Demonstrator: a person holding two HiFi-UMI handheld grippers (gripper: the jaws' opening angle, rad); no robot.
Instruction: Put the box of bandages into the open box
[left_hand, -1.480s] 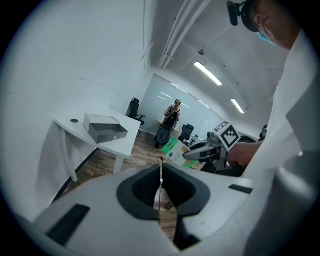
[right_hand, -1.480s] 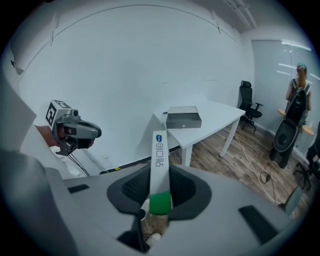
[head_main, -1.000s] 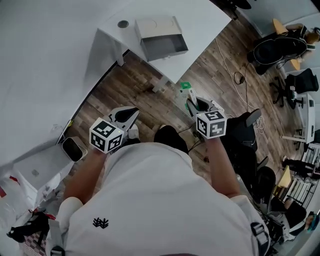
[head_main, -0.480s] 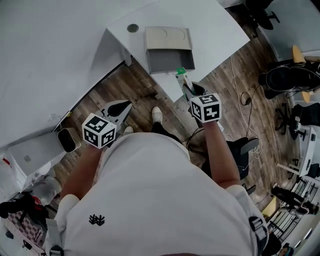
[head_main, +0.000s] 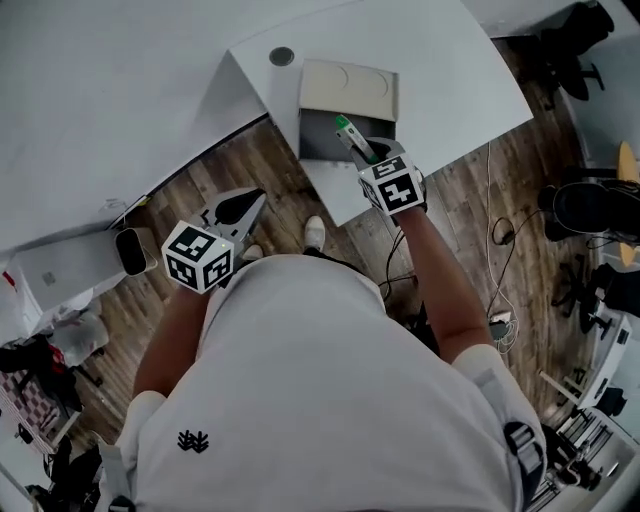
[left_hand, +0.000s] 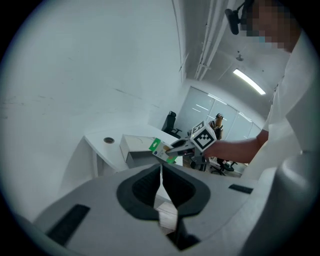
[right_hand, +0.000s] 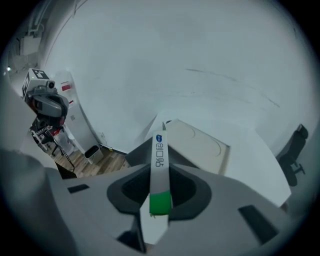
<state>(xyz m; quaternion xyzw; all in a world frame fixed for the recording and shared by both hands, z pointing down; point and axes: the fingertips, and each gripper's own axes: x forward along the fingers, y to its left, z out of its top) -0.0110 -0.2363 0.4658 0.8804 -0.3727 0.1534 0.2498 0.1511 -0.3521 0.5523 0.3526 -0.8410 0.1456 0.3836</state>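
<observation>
The box of bandages (head_main: 350, 135) is clamped between the jaws of the right hand-held gripper (head_main: 360, 150). The jaws stand partly apart and press on its two broad faces. The slim box projects forward beyond the jaw tips. In the head view its free end lies over the grey inside of the open box (head_main: 347, 88), close to that box's near edge. Whether the two boxes touch cannot be told.

The open box stands on the white table (head_main: 455, 60), with its pale lid folded back on the far side. A round grommet hole (head_main: 282, 56) sits in the table just beside it.

The left hand-held gripper (head_main: 245, 205) is held over the wooden floor (head_main: 250, 165), well apart from both boxes. Its jaws are together with nothing between them. A waste bin (head_main: 131, 250) stands on the floor near it.

The right gripper view alone shows the narrow edge of the box of bandages (right_hand: 159, 165), with a blue logo at the far end and a green patch near the jaws. The left gripper view alone shows the box of bandages (left_hand: 161, 150) side-on, tilted and pointing toward the open box (left_hand: 134, 146). Only the head view shows both hand-held grippers at once.
</observation>
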